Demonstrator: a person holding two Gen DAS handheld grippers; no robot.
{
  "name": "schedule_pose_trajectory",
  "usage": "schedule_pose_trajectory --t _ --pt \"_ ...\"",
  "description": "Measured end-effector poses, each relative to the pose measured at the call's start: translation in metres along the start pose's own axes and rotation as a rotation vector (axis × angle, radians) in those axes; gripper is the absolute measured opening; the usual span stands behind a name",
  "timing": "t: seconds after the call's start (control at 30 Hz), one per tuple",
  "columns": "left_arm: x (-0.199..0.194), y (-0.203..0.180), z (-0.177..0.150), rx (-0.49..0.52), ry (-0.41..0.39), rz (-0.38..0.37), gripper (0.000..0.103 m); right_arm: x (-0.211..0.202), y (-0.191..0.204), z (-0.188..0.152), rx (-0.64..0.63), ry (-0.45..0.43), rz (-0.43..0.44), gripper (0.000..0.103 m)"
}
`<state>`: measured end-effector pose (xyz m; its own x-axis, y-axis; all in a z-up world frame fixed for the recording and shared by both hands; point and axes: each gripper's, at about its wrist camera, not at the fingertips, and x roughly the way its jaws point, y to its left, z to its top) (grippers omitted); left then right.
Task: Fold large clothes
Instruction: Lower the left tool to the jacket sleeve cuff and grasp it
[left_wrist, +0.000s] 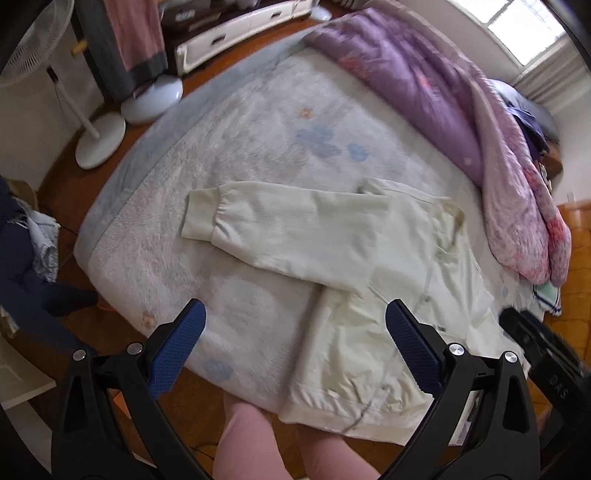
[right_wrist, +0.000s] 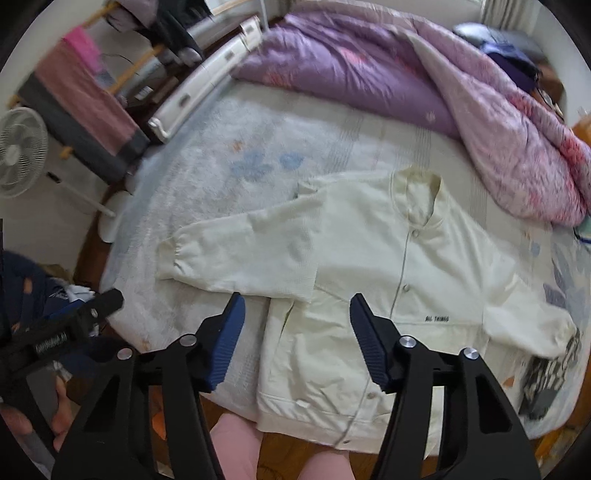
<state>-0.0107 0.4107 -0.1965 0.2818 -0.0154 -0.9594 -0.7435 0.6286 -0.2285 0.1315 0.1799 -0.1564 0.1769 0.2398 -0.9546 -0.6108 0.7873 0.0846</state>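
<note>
**Cream jacket laid flat on bed, both grippers above it, nothing held**

Fig. Two wrist views, both pointing steeply down at a bed.

Task item: cream button-front jacket (right_wrist: 388, 280) lies flat on the pale floral bed cover (right_wrist: 221, 140), front side up, collar toward the far side, hem at the near bed edge. One sleeve (right_wrist: 240, 254) is folded across the cover, cuff pointing left in the right wrist view; the other sleeve (right_wrist: 532, 325) runs out to the right, its cuff next to a dark patterned cloth (right_wrist: 546, 380). Small dark lettering shows on the chest, too blurred to read reliably.

Left gripper (left_wrist: 295, 328): jaws wide apart, blue pads clear of any fabric; hangs over the jacket's hem-side corner and the bare cover beside it.

Right gripper (right_wrist: 297, 317): jaws part-open, narrower than the left pair, nothing between them; hangs over the lower front panel of the jacket. No contact w/ fabric visible.

Surroundings: purple-pink quilt (left_wrist: 461, 110) bunched along the far and right side of the bed; white pedestal fan (right_wrist: 22, 151) on the wood floor at left. Person's legs in pink trousers (left_wrist: 251, 435) stand at the near bed edge.
</note>
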Motion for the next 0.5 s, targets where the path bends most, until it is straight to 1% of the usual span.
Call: schedule_pose_trajectory --t 0.1,0.13,0.2,0.23,0.3,0.37,0.43,0.5 --pt "0.046 0.041 0.032 -0.031 0.058 0.004 0.098 0.038 0.016 0.015 0.036 0.058 -0.040 0.056" --pt "0.067 0.057 0.043 -0.046 0.083 0.009 0.098 0.051 0.020 0.020 0.049 0.078 -0.054 0.056" --pt "0.094 0.079 0.054 -0.082 0.117 0.020 0.098 0.072 0.024 0.026 0.073 0.113 -0.083 0.056" --pt "0.113 0.094 0.060 -0.117 0.141 0.027 0.098 0.084 0.024 0.029 0.083 0.130 -0.096 0.056" --pt "0.140 0.110 0.063 -0.179 0.176 0.021 0.098 0.107 0.025 0.032 0.091 0.162 -0.117 0.056" --pt "0.174 0.130 0.065 -0.246 0.244 -0.006 0.098 0.131 0.023 0.032 0.094 0.208 -0.159 0.056" --pt "0.199 0.142 0.065 -0.291 0.276 -0.039 0.098 0.147 0.019 0.028 0.106 0.246 -0.179 0.056" --pt "0.225 0.152 0.062 -0.348 0.308 -0.078 0.097 0.160 0.012 0.023 0.128 0.285 -0.182 0.060"
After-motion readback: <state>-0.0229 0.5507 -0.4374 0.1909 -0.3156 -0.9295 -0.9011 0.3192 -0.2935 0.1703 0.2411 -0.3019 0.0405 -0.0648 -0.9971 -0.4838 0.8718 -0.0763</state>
